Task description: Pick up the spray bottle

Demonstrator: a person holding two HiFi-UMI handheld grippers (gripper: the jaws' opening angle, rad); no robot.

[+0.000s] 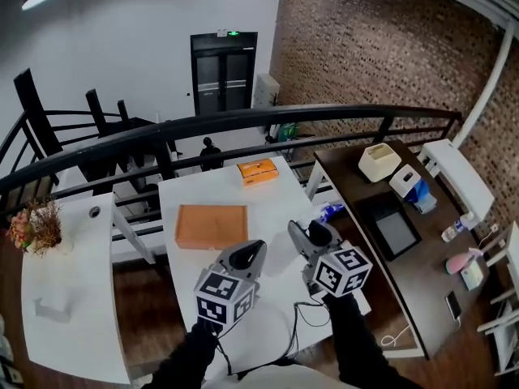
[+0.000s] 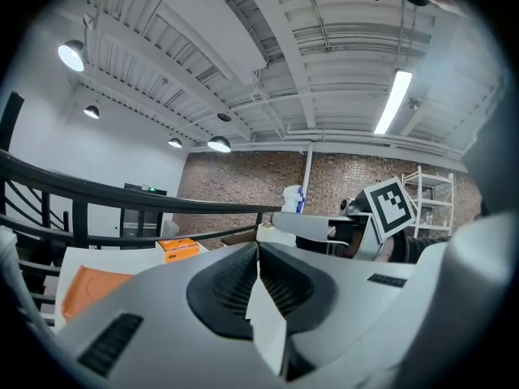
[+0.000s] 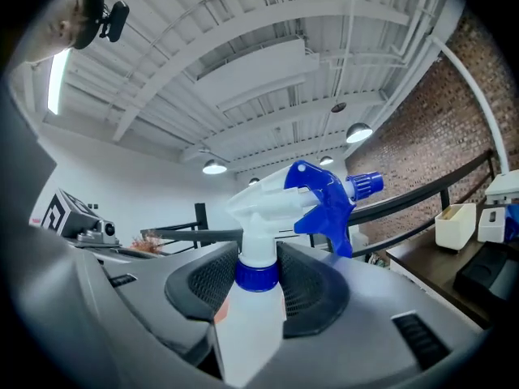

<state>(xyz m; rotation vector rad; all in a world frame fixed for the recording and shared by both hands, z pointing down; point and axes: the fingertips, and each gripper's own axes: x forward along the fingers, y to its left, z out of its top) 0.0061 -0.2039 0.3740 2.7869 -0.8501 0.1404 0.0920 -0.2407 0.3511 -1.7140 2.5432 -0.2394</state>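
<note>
The spray bottle [image 3: 258,298] is white with a blue collar, a white head and a blue trigger and nozzle. It stands upright between the pads of my right gripper [image 3: 258,275], which is shut on its neck and shoulder. In the head view the right gripper [image 1: 312,235] is raised above the white table [image 1: 276,217], and the bottle's blue nozzle [image 1: 331,211] shows just beyond its tips. My left gripper [image 1: 253,250] is held up beside it to the left, with its jaws meeting at the tips and nothing between them. The left gripper view also catches the bottle's head [image 2: 293,198].
A tan flat board [image 1: 211,225] and an orange box [image 1: 257,171] lie on the white table. A black curved railing [image 1: 243,120] runs behind. At the right a dark counter [image 1: 357,177] carries a white box [image 1: 377,162] and a tablet [image 1: 395,231]. Dried flowers [image 1: 36,225] stand at the left.
</note>
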